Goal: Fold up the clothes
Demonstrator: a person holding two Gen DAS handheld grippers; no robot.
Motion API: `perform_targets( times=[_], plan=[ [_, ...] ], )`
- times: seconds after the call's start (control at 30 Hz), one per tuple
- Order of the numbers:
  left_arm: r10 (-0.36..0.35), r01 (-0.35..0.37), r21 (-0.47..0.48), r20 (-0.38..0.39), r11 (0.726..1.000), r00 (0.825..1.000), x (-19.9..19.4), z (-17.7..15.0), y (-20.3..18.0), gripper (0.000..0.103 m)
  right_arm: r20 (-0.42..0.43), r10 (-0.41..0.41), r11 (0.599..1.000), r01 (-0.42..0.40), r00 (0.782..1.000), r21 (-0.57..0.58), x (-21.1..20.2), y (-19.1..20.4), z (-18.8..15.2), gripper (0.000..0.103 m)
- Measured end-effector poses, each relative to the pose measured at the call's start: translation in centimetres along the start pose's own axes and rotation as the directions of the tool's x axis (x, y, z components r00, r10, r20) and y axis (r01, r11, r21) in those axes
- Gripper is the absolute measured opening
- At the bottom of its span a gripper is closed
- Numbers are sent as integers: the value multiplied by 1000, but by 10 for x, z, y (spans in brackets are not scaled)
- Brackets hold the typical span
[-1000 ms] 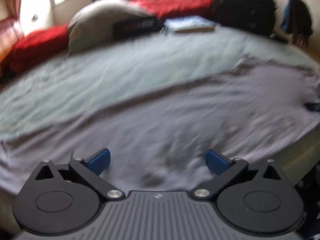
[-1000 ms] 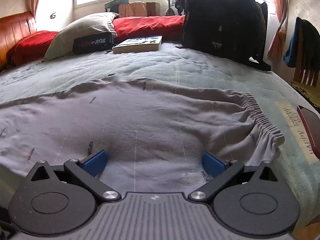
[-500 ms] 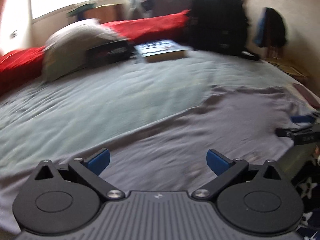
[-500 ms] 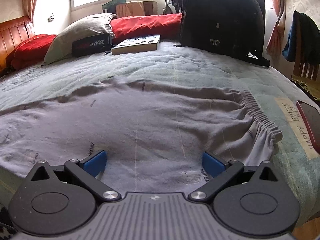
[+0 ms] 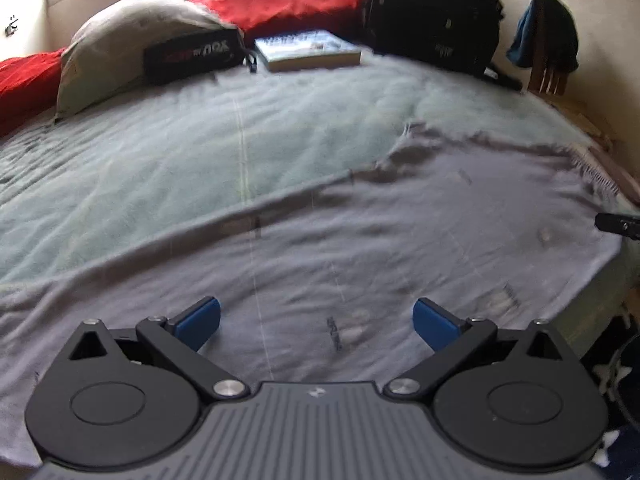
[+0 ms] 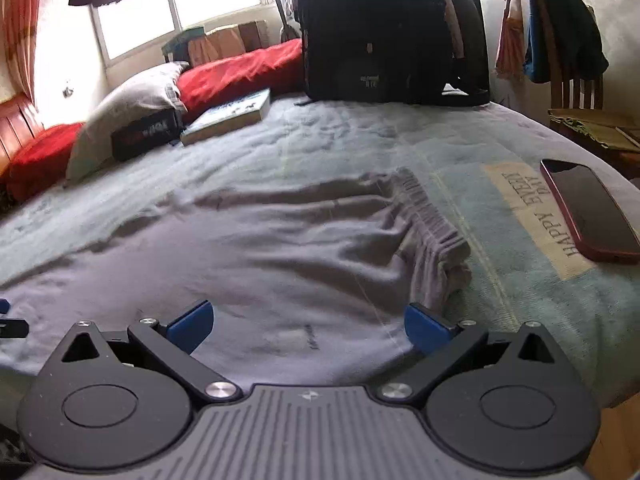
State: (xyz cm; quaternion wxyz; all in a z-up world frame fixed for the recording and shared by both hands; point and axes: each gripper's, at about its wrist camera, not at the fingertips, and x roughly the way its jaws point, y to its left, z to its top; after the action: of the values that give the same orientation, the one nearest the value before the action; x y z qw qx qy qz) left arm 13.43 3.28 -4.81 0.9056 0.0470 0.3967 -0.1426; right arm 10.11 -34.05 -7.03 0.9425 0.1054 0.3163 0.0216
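Both tongs [image 5: 316, 322] [image 6: 306, 324] swung rightward over grey trousers [image 6: 280, 248].

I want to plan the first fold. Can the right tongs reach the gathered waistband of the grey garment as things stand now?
Probably yes. The right tongs are open and empty, and the gathered waistband lies just ahead to their right on the grey garment, with nothing lying between. The phone rests apart from it.

The left gripper [image 5: 316, 320], fingers [image 5: 200, 316] spread wide, hovered at the bottom of the frame over grey trousers [image 5: 360, 248] spread across a pale green bed [image 5: 200, 152]; a book [image 5: 308, 50] lay top centre.
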Motion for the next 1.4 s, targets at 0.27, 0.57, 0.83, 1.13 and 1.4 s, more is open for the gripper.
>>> perform_targets(
  times=[0.27, 0.57, 0.83, 1.13, 1.4],
  plan=[
    [-24, 25, 11, -29, 1000, 999, 11, -2, 0, 102, 12, 37, 998, -37, 999, -44, -13, 26, 9, 103],
    [-106, 105, 102, -5, 989, 994, 9, 26, -17, 102, -27, 17, 997, -19, 999, -70, -13, 37, 9, 103],
    [-88, 88, -2, -68, 996, 994, 47, 43, -6, 102, -28, 15, 997, -17, 999, -76, -16, 37, 9, 103],
    [-46, 51, -39, 124, 998, 991, -58, 46, 60, 102, -2, 96, 989, -95, 995, -114, -31, 51, 9, 103],
    [104, -56, -367, 113, 929, 988, -109, -36, 178, 102, -16, 212, 964, -212, 977, -159, -35, 83, 7, 103]
  ],
)
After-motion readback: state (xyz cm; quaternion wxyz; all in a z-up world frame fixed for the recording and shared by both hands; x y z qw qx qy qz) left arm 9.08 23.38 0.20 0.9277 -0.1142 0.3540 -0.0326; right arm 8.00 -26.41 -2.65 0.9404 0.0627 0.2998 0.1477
